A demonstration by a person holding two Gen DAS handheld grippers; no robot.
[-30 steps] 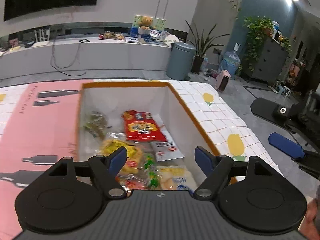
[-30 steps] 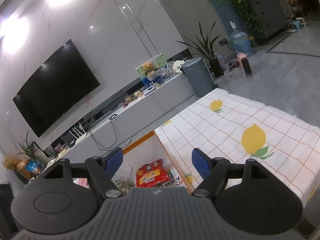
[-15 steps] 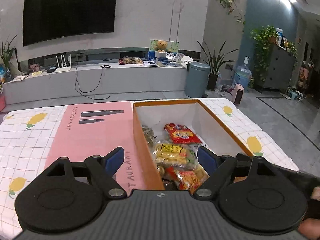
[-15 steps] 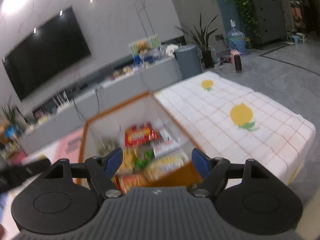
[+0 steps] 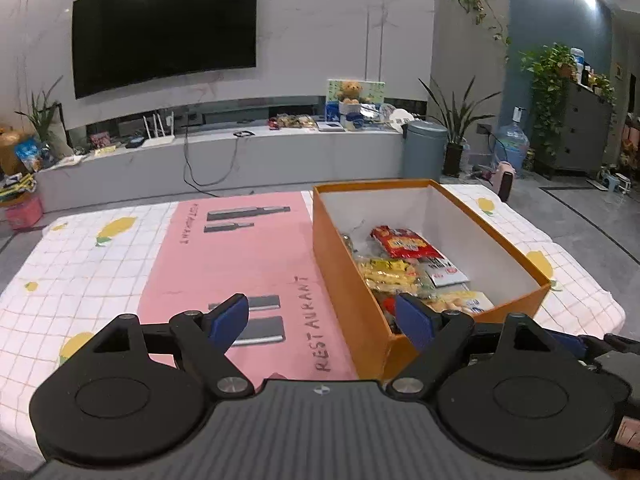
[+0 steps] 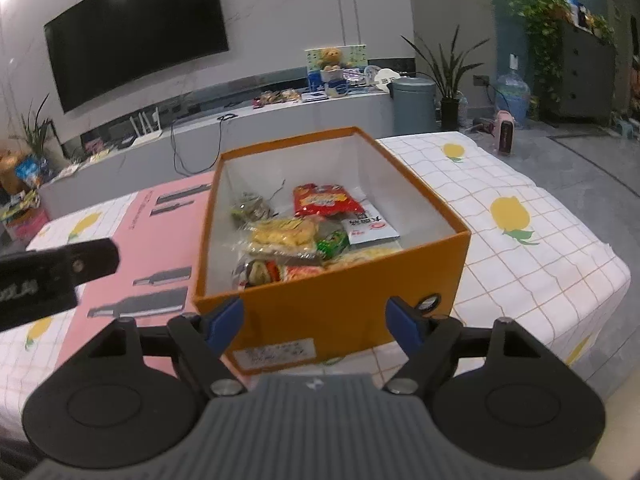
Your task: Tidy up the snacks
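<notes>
An orange box (image 6: 332, 312) with white inner walls stands on the table and holds several snack packets: a red bag (image 6: 326, 200), a yellow bag (image 6: 286, 234), a white packet (image 6: 370, 226). The box also shows in the left wrist view (image 5: 348, 276), with the red bag (image 5: 404, 242) inside. My left gripper (image 5: 322, 322) is open and empty, held near the box's front left corner. My right gripper (image 6: 316, 322) is open and empty, just in front of the box's near wall. The left gripper shows at the left edge of the right wrist view (image 6: 52, 270).
A pink lid or sheet printed "RESTAURANT" (image 5: 248, 256) lies flat left of the box. The tablecloth (image 6: 520, 240) is white checked with lemons; its edge drops off on the right. A TV bench (image 5: 224, 152) and grey bin (image 5: 424, 148) stand beyond.
Both grippers have pulled back from over the box and lowered toward the table's front edge. The left one shifted left, over the pink sheet. Both stay open and empty.
</notes>
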